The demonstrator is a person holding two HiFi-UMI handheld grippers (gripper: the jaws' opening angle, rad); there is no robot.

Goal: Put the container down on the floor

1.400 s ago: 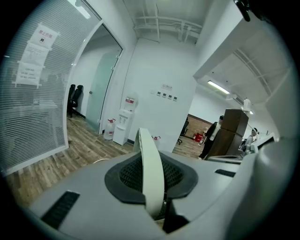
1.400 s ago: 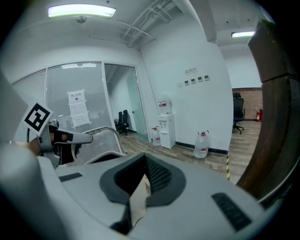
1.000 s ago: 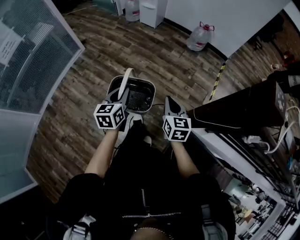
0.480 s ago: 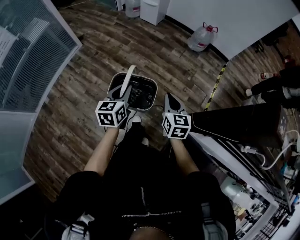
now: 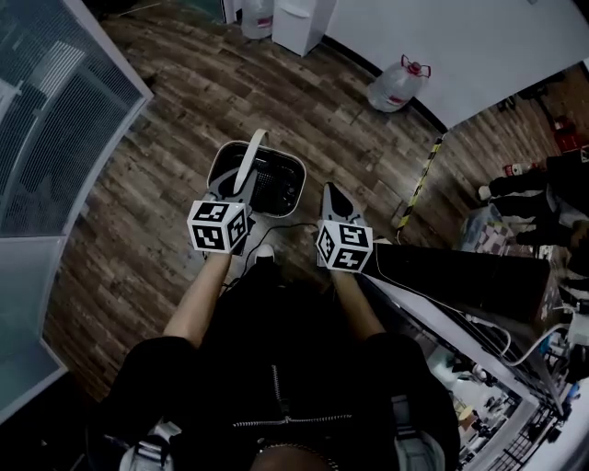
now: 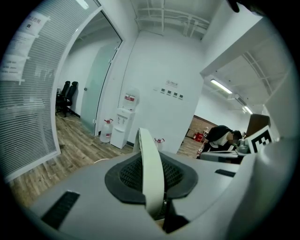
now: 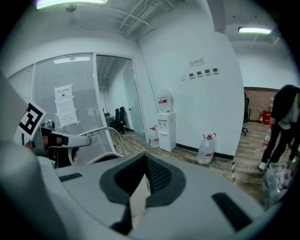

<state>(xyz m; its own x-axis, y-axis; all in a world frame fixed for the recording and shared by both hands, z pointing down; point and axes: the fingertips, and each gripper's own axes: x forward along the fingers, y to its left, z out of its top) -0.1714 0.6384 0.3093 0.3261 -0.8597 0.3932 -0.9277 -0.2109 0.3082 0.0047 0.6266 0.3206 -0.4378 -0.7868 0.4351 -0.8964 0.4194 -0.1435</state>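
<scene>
The container [image 5: 260, 178] is a grey-white bin with a dark mesh inside, and it hangs in front of the person's legs over the wood floor [image 5: 184, 101]. Its white handle [image 5: 247, 156] stands upright. My left gripper [image 5: 231, 188] is shut on that handle, which runs as a pale strap [image 6: 151, 168] between the left gripper's [image 6: 157, 211] closed jaws. My right gripper [image 5: 331, 195] is level with it, just right of the container and apart from it. Its jaws [image 7: 139, 190] are shut with nothing held. Whether the container's base touches the floor is hidden.
A black desk [image 5: 460, 276] runs close on the right, with a yellow-black floor strip [image 5: 419, 179] beyond it. A glass partition [image 5: 64, 120] stands at left. A water jug [image 5: 398, 81] and a dispenser [image 5: 299, 23] are by the far wall. A person [image 5: 543, 184] stands far right.
Both grippers and the container keep almost the same place in view. The head view has swung a little, so the desk sits lower and a person shows at the right.
</scene>
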